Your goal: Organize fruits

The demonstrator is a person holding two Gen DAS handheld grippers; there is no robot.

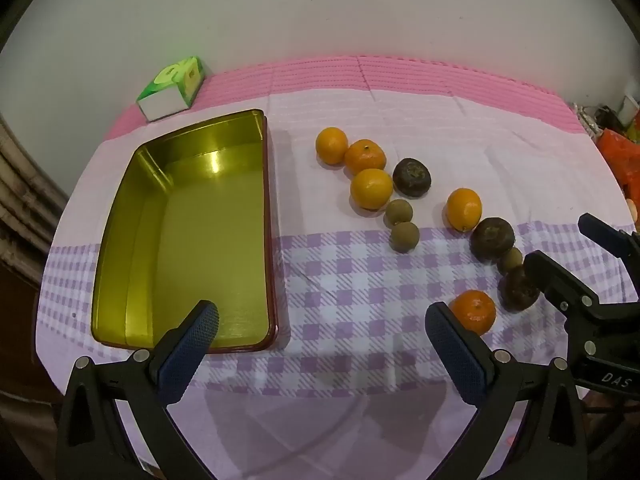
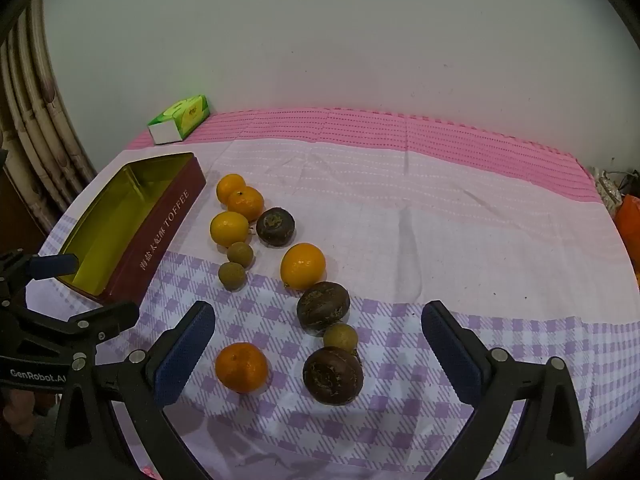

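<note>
Orange and dark round fruits lie loose on the table's checked cloth (image 2: 500, 344) right of the empty gold tin (image 1: 200, 240), both grippers (left gripper (image 1: 322, 320), right gripper (image 2: 318, 322)) hovering with fingers spread wide and holding nothing, so a careless closing would probably nudge the nearest tangerine (image 2: 241, 367) or dark fruit (image 2: 333, 376) rolling off the near edge.

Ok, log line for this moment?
left gripper: open | right gripper: open | gold-lined rectangular toffee tin: empty | round orange, brown, tan fruits: on checked cloth
</note>
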